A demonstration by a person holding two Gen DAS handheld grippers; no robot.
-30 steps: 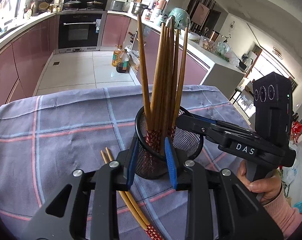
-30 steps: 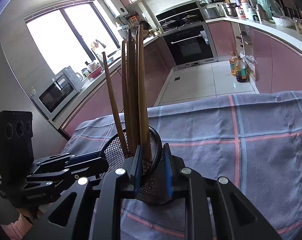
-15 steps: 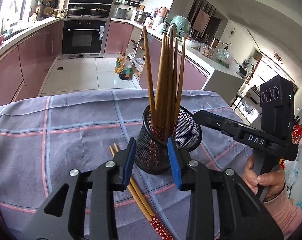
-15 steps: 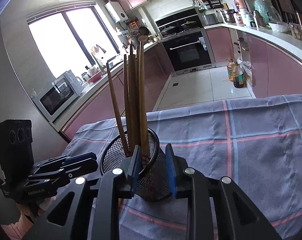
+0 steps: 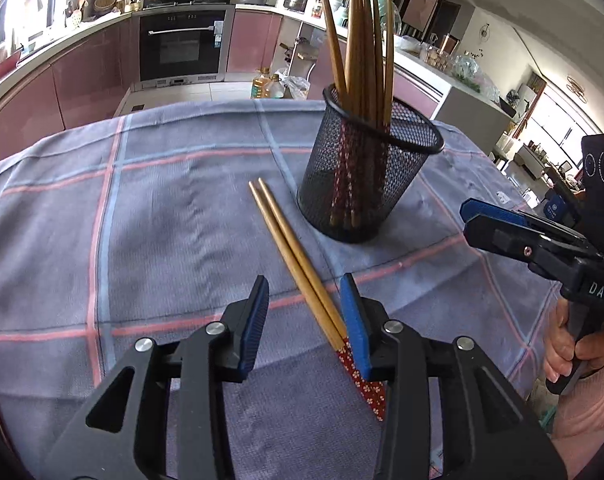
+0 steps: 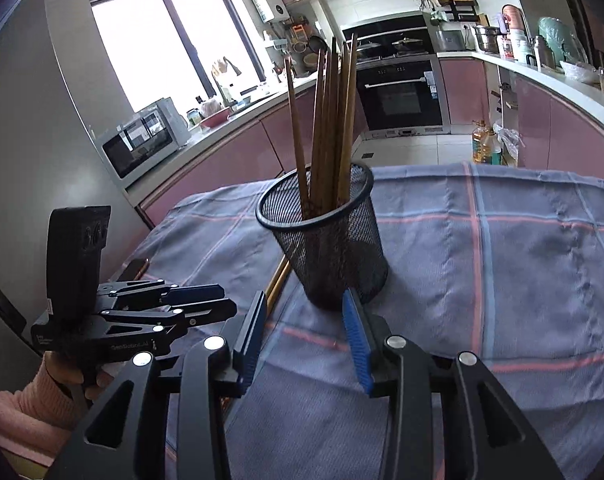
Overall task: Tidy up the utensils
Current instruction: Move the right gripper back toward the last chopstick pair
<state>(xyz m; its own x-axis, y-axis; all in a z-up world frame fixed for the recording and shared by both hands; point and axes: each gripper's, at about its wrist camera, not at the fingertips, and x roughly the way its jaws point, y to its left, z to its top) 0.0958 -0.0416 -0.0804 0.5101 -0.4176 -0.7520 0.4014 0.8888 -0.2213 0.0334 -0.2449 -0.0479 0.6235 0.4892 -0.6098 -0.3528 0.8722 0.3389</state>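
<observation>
A kitchen table under a checked cloth [image 5: 150, 216], mid-tidy; at lower centre of the left wrist view the left gripper [image 5: 305, 322] hangs with its jaws parted, having just been opening, and the loose pair of chopsticks [image 5: 290, 256] runs between the blue pads without being pinched, its red patterned ends passing close by the right-hand pad; right of centre in that frame the mesh holder [image 5: 365, 184] stands upright, already bristling with chopsticks; at the far right edge the right gripper [image 5: 481, 216] shows side-on, a hand beneath it.

Judged from their look, the sticks are light, stiff and smooth, apt to roll or scissor apart; a hold across both at once, near the middle of their length, seems safest, with the pads square to the pair; the holder looks light enough to tip if knocked.

The right wrist view shows what the other cannot: at lower centre the right gripper's jaws, also just opened, stand empty near the holder's foot; only a short stretch of the loose pair peeps out left of the holder, whereas the left view lays it out almost whole.
</observation>
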